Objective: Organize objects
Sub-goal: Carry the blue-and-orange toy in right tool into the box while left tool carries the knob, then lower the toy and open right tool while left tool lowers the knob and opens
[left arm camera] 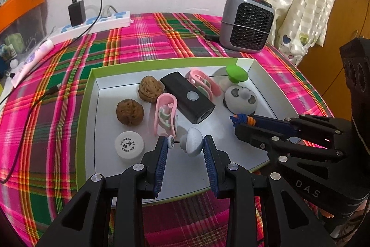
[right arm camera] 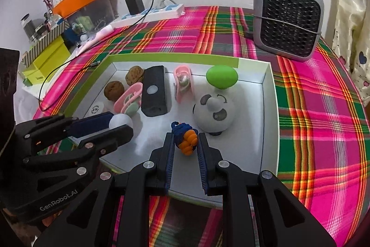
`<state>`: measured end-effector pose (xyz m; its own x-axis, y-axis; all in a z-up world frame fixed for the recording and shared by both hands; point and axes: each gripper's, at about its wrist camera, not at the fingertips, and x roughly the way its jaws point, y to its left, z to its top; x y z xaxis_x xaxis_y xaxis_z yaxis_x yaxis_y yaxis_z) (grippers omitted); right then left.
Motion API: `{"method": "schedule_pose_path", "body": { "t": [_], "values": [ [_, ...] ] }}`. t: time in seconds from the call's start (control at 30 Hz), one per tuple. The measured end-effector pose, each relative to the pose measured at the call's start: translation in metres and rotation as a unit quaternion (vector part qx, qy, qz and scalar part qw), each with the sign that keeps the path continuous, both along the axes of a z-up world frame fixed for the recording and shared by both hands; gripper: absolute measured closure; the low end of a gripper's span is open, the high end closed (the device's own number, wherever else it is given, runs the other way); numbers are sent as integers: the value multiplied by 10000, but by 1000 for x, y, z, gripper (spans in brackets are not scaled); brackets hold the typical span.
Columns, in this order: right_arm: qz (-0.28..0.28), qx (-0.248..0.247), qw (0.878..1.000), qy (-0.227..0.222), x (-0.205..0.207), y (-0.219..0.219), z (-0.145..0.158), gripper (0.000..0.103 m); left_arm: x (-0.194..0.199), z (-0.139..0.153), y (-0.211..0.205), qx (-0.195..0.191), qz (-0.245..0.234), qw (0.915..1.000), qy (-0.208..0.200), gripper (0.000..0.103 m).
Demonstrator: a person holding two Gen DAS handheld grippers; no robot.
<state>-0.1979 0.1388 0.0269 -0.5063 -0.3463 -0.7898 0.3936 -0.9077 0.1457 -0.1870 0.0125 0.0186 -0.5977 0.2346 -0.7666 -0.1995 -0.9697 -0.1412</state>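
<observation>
Left wrist view: our left tongs [left arm camera: 185, 145] clamp the grey mushroom toy [left arm camera: 194, 141] at lower centre over the tray [left arm camera: 92, 94]; its round cap could squirt out.

Right wrist view: our right tongs [right arm camera: 185, 142] pinch the knotted cord [right arm camera: 186, 139] by its tip at centre; it may slip loose.

White mushroom toy [left arm camera: 193, 141] and braided cord charm [right arm camera: 186, 139] above tray [left arm camera: 92, 89]

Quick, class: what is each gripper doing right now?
Left gripper: shut on the white mushroom-shaped toy.
Right gripper: shut on the blue-and-orange knotted cord charm.
</observation>
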Motion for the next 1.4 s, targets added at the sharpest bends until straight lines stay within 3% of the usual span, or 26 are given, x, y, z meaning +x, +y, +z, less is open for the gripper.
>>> {"method": "schedule_pose_path", "body": {
  "t": [0.63,1.1,1.4],
  "values": [
    [-67,-40,10000,-45,0,2,-2,79,0,-1,3,-124,0,9999,32,72],
    [-123,46,9998,157,8,1,5,60,8,5,-1,-112,98,9998,90,71],
    [-244,8,9990,378,24,6,16,60,27,15,-5,-80,192,9995,249,70]
  ]
}}
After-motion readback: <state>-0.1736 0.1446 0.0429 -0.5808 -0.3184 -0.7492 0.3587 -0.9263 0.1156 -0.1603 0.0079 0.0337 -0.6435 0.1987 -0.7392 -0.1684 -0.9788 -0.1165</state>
